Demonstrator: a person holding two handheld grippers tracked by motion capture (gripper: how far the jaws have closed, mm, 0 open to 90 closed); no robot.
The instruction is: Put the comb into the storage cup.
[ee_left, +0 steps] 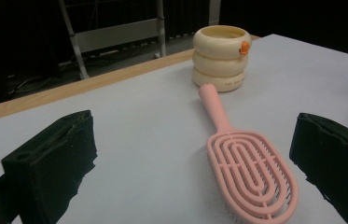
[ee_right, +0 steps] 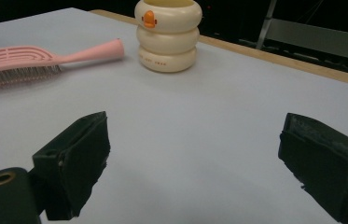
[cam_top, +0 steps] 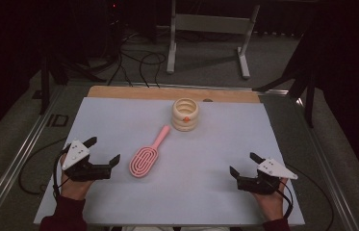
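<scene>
A pink vented hairbrush (cam_top: 147, 154) lies bristles-down near the middle of the white table mat, its handle pointing toward a cream ringed cup (cam_top: 185, 114) with an orange duck mark at the far centre. My left gripper (cam_top: 103, 150) rests at the near left, open, its jaws empty, just left of the brush head (ee_left: 251, 170). The cup (ee_left: 221, 57) stands beyond the handle tip. At the near right my right gripper (cam_top: 245, 163) is open and empty, well apart from the brush (ee_right: 27, 60) and the cup (ee_right: 168, 33).
The white mat (cam_top: 225, 144) covers a wooden table whose far edge (cam_top: 134, 92) shows. Beyond it a grey metal stand (cam_top: 206, 29) and black cables (cam_top: 138, 62) lie on the floor. Metal rails (cam_top: 13, 168) run along both table sides.
</scene>
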